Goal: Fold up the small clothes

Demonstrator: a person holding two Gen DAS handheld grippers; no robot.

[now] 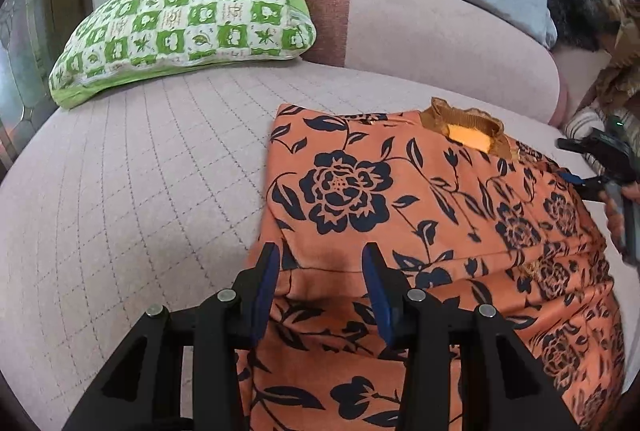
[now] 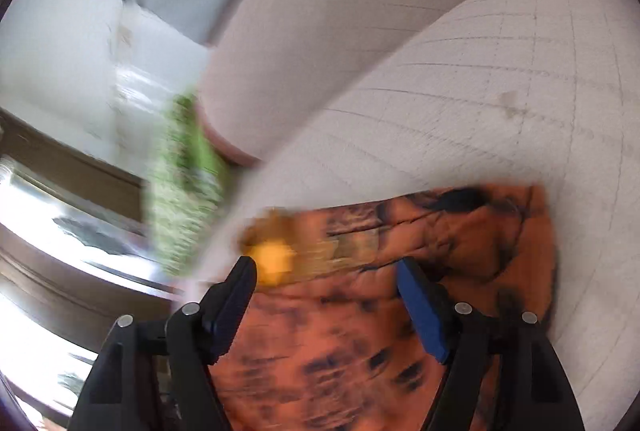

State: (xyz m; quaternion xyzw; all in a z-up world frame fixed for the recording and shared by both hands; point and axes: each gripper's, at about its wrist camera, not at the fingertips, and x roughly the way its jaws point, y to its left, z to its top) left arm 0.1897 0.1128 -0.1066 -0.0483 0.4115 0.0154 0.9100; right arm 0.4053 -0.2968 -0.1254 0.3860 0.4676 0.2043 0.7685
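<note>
A: Two views, and only the left wrist one is sharp. Ahead of the left gripper runs the quilted pink sofa seat; the orange floral garment lies flat on it, directly under and beyond the fingers.

B: The right wrist view?

A: Smeared. The same garment sits below the right gripper.

B: Anything else?

A: A green checked pillow far ahead to the left, crisp in one view, a streak in the other.

B: Jaws?

A: Both grippers are spread apart, gripping nothing. The brown collar shows clearly from the left.
</note>
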